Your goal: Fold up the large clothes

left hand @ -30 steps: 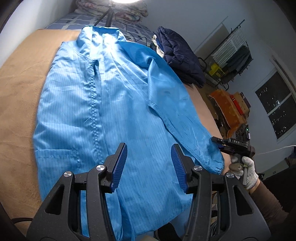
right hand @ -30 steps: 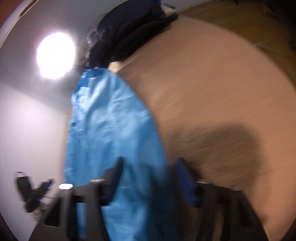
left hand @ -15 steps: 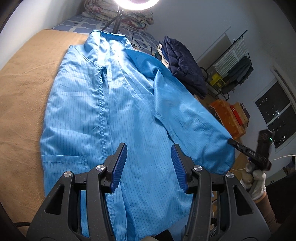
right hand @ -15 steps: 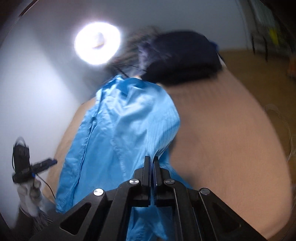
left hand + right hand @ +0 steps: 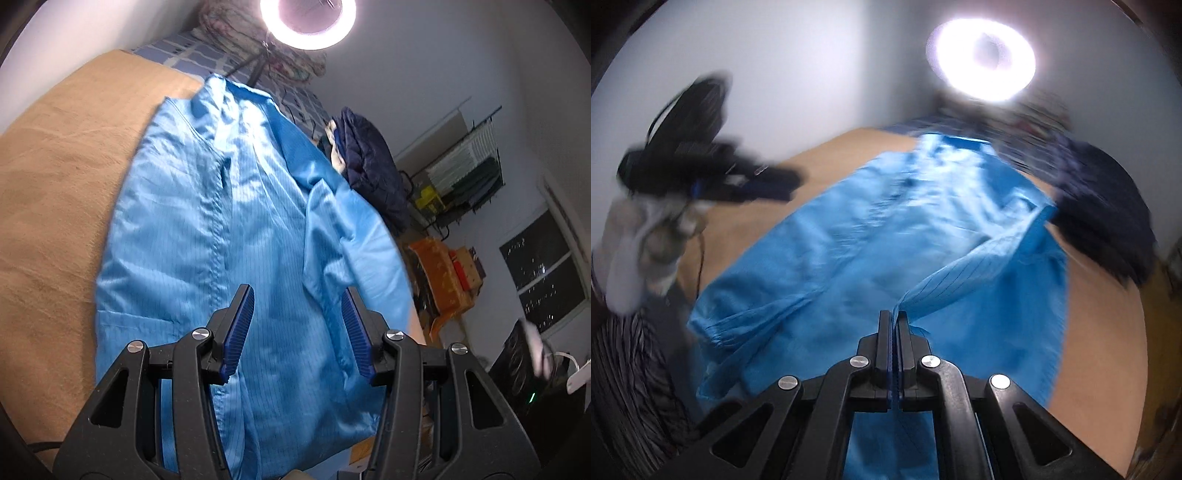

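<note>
A large blue pinstriped coat (image 5: 229,236) lies front up on a tan blanket (image 5: 55,192), collar at the far end. My left gripper (image 5: 297,328) is open and empty, held above the coat's lower half. My right gripper (image 5: 894,325) is shut on the coat's right sleeve (image 5: 964,273) and holds it lifted over the coat body (image 5: 857,236). The raised sleeve also shows in the left wrist view (image 5: 354,236). The left gripper appears blurred at the left of the right wrist view (image 5: 713,181).
A dark navy jacket (image 5: 373,166) is piled on the bed's right side. A ring light (image 5: 306,22) shines beyond the collar. An orange chair (image 5: 439,280), a clothes rack (image 5: 469,162) and a window (image 5: 543,266) stand to the right.
My right gripper shut on the sleeve's end and swung it up and inward over the coat. My left gripper stayed open above the hem.
</note>
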`<state>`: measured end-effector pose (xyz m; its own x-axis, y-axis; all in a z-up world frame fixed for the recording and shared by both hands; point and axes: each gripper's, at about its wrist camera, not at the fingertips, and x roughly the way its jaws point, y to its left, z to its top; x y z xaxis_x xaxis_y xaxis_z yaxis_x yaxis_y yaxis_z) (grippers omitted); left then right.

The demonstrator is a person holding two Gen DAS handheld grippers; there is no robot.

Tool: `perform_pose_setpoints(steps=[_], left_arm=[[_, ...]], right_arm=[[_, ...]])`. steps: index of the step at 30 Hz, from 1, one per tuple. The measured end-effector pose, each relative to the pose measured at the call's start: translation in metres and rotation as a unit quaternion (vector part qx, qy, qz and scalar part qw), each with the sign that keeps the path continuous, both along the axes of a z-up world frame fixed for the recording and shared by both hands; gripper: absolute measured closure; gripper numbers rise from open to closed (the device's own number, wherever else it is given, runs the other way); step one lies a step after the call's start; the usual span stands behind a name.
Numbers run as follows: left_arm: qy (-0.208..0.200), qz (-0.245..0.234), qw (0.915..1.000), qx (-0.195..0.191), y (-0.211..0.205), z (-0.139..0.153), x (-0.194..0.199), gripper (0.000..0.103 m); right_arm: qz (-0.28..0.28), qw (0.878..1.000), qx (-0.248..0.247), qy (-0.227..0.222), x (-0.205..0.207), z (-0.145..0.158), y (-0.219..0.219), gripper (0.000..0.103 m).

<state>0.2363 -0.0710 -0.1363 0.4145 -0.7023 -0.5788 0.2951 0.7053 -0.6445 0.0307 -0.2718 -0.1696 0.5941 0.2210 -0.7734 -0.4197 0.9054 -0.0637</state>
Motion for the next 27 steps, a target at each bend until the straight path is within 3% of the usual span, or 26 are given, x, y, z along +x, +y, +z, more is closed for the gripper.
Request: perform_pose_setpoints(steps=[6, 11, 13, 14, 15, 18, 22, 23, 25, 27], left_arm=[[0.011, 0.037, 0.9992, -0.01, 0.027, -0.004, 0.004, 0.053], [0.023, 0.041, 0.9989, -0.001, 0.037, -0.014, 0.002, 0.053], [0.026, 0.032, 0.9991, 0.008, 0.034, -0.018, 0.001, 0.053], [0.027, 0.028, 0.9992, 0.011, 0.032, -0.019, 0.0, 0.053], [0.03, 0.019, 0.9992, 0.017, 0.027, -0.021, 0.0, 0.053], [0.036, -0.004, 0.9989, 0.03, 0.013, -0.026, -0.003, 0.053], [0.039, -0.054, 0.9963, 0.054, -0.017, -0.033, -0.015, 0.053], [0.036, -0.063, 0.9955, 0.06, -0.023, -0.033, -0.018, 0.052], [0.025, -0.088, 0.9924, 0.082, -0.043, -0.035, -0.026, 0.041], [0.013, -0.11, 0.9883, 0.105, -0.062, -0.037, -0.035, 0.041]], right_arm=[[0.1, 0.994, -0.031, 0.039, 0.008, -0.035, 0.076, 0.103], [0.16, 0.982, -0.052, 0.088, 0.001, -0.068, 0.109, 0.103], [0.187, 0.976, -0.055, 0.1, -0.007, -0.074, 0.114, 0.096], [0.192, 0.974, -0.051, 0.108, -0.009, -0.075, 0.115, 0.089], [0.196, 0.973, -0.041, 0.114, -0.011, -0.075, 0.112, 0.076], [0.184, 0.975, -0.004, 0.121, -0.014, -0.063, 0.094, 0.07], [0.154, 0.977, 0.086, 0.12, -0.014, -0.038, 0.044, 0.053], [0.135, 0.977, 0.117, 0.115, -0.014, -0.032, 0.023, 0.053], [0.093, 0.977, 0.157, 0.11, -0.012, -0.025, -0.012, 0.053], [0.031, 0.976, 0.187, 0.107, -0.001, -0.025, -0.047, 0.052]])
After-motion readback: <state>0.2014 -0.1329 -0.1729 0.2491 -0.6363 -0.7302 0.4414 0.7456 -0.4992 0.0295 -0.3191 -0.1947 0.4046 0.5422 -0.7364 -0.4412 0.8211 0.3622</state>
